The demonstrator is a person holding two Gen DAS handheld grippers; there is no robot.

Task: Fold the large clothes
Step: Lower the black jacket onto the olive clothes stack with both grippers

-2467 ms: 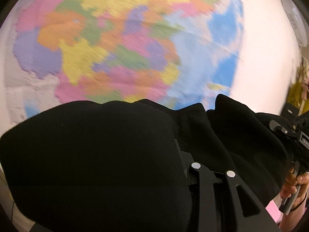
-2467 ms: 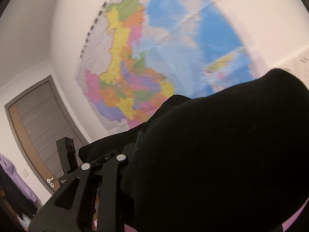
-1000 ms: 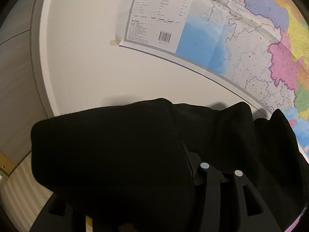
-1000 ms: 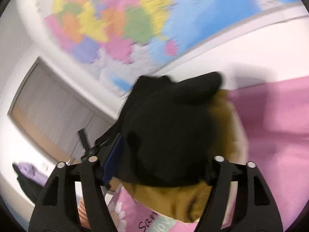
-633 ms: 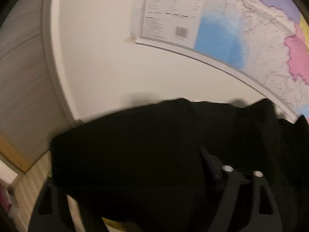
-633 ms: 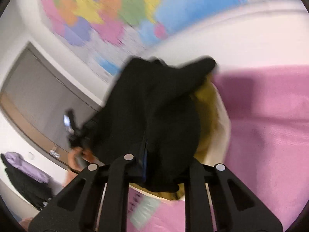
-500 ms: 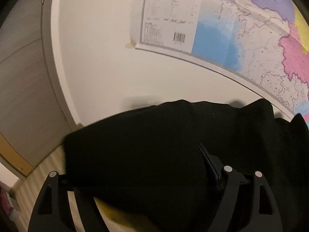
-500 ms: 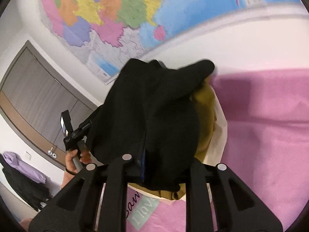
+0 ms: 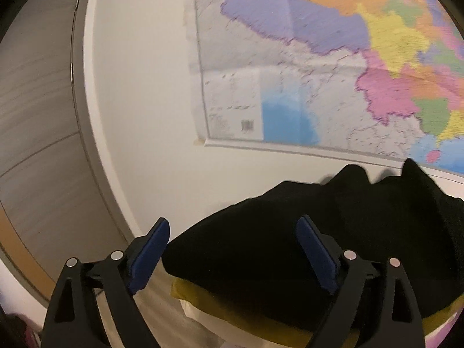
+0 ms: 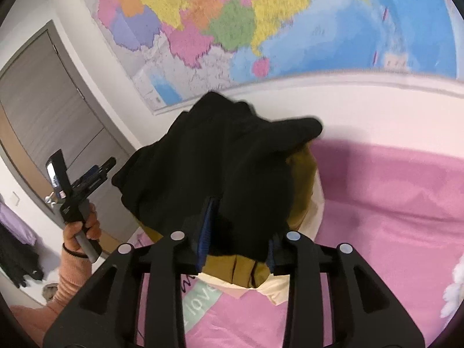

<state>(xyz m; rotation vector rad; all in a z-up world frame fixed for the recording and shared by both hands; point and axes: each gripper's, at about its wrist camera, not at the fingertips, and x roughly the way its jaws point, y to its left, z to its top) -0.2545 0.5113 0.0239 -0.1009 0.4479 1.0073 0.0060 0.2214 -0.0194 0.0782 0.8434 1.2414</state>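
We are holding our left gripper [image 9: 232, 249] with its jaws spread wide, having just been opening, off the black garment [image 9: 304, 246] lying at three o'clock on the mustard clothes [image 10: 301, 171]. Our right gripper [image 10: 237, 229], jaws just widening, is seemingly still pinching the black cloth's near edge, on the pink bed [image 10: 391, 203].

Left gripper [image 9: 232, 239] jaws just opened wide, black garment [image 9: 304, 246] seen between them, untouched, laid on yellow fabric [image 9: 220, 304], wall map [image 9: 333, 66] behind.

Both wrist fisheyes close over the folded black fabric garment [image 9: 290, 261] [image 10: 220, 168], facing the colourful paper wall map [image 9: 333, 66] [image 10: 261, 23] behind it, sharing both, right view catching the left gripper [image 10: 84, 174] left of it
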